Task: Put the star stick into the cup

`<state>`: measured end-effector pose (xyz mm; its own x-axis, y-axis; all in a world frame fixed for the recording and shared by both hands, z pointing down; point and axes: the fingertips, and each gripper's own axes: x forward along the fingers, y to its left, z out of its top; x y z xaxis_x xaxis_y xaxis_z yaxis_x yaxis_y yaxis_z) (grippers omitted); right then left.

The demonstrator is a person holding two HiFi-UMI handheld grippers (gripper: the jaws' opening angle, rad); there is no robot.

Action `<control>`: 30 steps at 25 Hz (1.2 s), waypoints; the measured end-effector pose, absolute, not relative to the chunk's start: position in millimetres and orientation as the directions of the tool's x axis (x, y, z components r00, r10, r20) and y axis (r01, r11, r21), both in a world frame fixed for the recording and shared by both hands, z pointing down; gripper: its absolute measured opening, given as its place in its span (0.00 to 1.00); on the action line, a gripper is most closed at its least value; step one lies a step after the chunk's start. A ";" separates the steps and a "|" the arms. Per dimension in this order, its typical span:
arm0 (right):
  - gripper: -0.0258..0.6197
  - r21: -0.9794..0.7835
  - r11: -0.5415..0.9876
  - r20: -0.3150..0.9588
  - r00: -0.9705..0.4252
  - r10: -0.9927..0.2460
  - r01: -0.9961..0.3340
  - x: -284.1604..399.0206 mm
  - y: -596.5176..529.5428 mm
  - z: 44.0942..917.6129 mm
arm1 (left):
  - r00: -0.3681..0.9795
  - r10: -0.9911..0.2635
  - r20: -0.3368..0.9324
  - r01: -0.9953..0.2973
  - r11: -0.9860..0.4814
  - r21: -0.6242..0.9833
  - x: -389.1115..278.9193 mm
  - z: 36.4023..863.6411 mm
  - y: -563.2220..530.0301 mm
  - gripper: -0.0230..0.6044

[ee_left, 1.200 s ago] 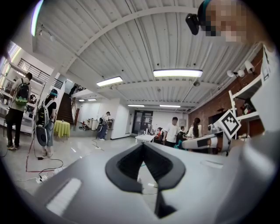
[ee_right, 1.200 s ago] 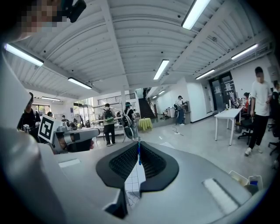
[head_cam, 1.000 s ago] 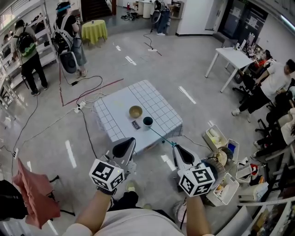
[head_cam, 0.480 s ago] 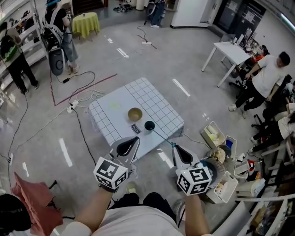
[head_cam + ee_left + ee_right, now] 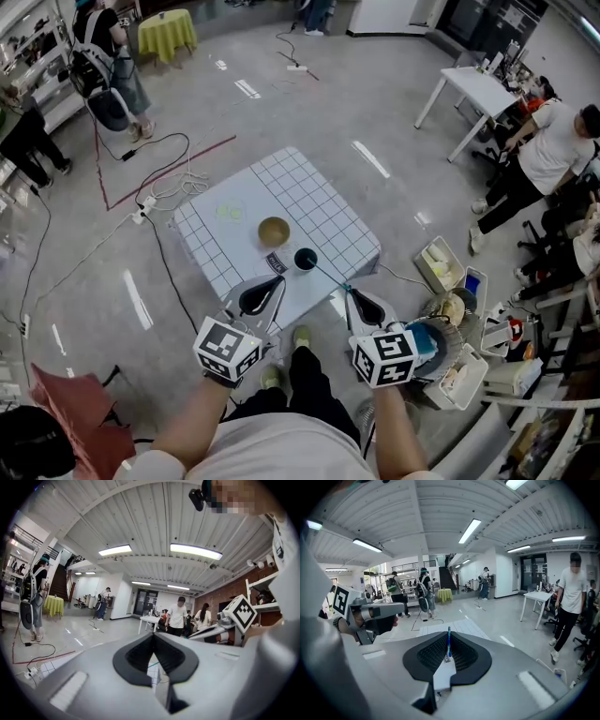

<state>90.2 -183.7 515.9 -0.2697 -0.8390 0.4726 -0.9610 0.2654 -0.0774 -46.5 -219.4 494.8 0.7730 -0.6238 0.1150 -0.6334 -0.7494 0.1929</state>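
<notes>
A thin teal star stick [image 5: 330,277] runs from my right gripper [image 5: 352,292] toward the dark cup [image 5: 305,259] near the front edge of the low grid-patterned table [image 5: 319,202]. The stick's far end lies at the cup's rim; I cannot tell whether it is inside. In the right gripper view the stick [image 5: 448,643] stands upright, pinched between the black pads of my right gripper [image 5: 448,654]. My left gripper [image 5: 273,282] hovers over the table's front edge, left of the cup, shut on nothing [image 5: 152,639].
A tan bowl [image 5: 274,230] and a small black tag [image 5: 277,262] sit beside the cup. Plastic bins [image 5: 448,328] with clutter stand on the floor to the right. Cables [image 5: 150,211] trail left of the table. People stand at the room's edges.
The view has shifted closer and more directly over the table. The person's feet now show below the grippers. Both grippers keep nearly the same pose, with the stick still pointing at the cup.
</notes>
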 end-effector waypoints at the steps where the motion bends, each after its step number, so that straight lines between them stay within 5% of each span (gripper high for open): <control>1: 0.08 -0.079 0.272 0.484 -0.275 -0.831 -0.959 90.5 -190.5 523.1 | 0.770 -0.626 0.122 -0.637 -0.746 0.194 -44.6 498.2 -225.2 0.05; 30: 0.08 -0.219 0.493 0.688 -0.491 -0.534 -0.842 108.8 -312.2 697.6 | 0.666 -0.673 0.320 -0.745 -0.614 0.258 16.0 608.5 -332.8 0.05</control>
